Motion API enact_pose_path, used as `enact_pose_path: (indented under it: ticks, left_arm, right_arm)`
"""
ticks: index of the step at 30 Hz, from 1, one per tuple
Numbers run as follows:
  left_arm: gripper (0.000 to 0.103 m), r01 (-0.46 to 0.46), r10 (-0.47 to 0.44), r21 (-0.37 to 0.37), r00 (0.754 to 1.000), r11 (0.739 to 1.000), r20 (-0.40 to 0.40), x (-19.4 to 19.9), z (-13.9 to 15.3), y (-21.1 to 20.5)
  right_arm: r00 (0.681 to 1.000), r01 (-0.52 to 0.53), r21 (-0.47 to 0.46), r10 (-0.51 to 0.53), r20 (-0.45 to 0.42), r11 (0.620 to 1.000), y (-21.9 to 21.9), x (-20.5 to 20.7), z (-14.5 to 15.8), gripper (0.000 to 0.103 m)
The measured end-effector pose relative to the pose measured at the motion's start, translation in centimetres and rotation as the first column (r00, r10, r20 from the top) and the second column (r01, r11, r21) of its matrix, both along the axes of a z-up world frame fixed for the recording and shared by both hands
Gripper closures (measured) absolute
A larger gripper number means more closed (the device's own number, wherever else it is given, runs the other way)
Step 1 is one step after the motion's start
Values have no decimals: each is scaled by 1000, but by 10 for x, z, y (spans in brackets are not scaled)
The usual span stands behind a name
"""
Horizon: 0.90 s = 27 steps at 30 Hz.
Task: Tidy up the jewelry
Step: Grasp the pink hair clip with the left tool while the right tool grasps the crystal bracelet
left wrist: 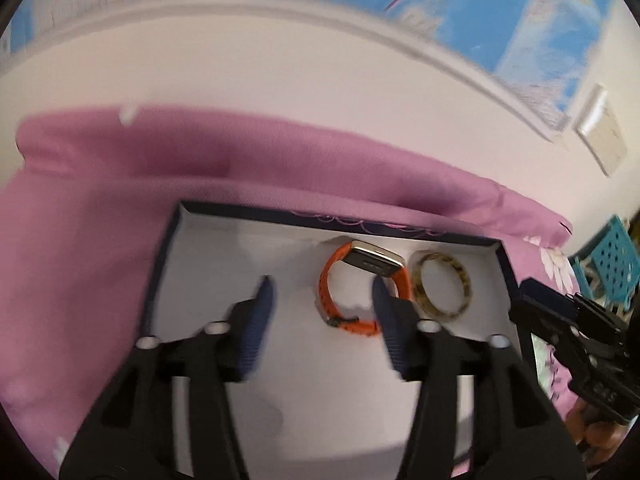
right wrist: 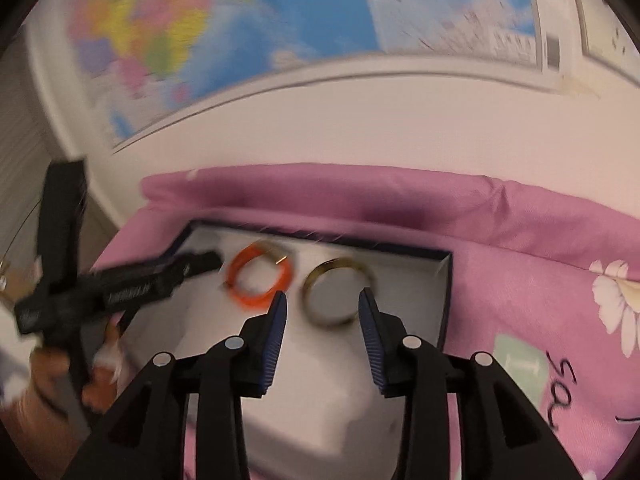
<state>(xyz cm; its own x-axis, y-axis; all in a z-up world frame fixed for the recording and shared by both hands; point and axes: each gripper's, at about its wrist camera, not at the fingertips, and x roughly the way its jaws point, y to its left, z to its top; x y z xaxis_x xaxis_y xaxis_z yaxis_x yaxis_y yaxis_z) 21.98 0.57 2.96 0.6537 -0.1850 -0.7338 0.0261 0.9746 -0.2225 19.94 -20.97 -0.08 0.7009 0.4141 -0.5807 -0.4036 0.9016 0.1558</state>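
Orange strap: the watch (left wrist: 362,292) lies in the box (left wrist: 168,264), its pale face tipped up toward the far wall of the box, nothing gripping it.
Left claw: the left claw (left wrist: 324,300) hangs over the box's white floor, blue fingers (left wrist: 262,308) parted about halfway, released and holding nothing; its right finger crosses in front of the watch strap, though contact cannot be told.
Right claw: the right claw (right wrist: 322,312) is parted a bit less, also empty, with the bangle (right wrist: 336,296) seen in the gap just beyond its tips, pads not pressing on it.
Bangle: a mottled gold-and-dark ring, lying flat just beside the watch, toward the box's right end.
Box: dark blue walls, white lining, sitting open on the cloth.
Surface: covered by a pink cloth (left wrist: 120,184) with white flowers, bunched into a ridge behind the box.
Room: pale wall with a big blue map (right wrist: 304,4) above; a teal crate (left wrist: 612,256) at the right edge of the left view.
Sharpness: both views are smeared, the right one more.
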Motion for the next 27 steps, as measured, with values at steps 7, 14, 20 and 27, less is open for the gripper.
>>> enact_pose_path:
  ticks: [7, 14, 20, 27]
  left_arm:
    - [48, 92, -102, 93, 990, 991, 102, -65, 15, 2]
    - [48, 143, -152, 89, 984, 986, 98, -117, -1, 11]
    - [47, 157, -168, 125, 982, 980, 81, -155, -15, 13]
    - [44, 145, -155, 134, 986, 980, 66, -174, -25, 17]
  right_arm:
    - [991, -133, -60, 132, -12, 989, 0, -75, -25, 63]
    - [982, -184, -94, 180, -53, 978, 9, -117, -54, 64]
    - [982, -188, -139, 182, -54, 972, 18, -133, -66, 64]
    - [982, -190, -192, 185, -45, 963, 31, -138, -72, 69]
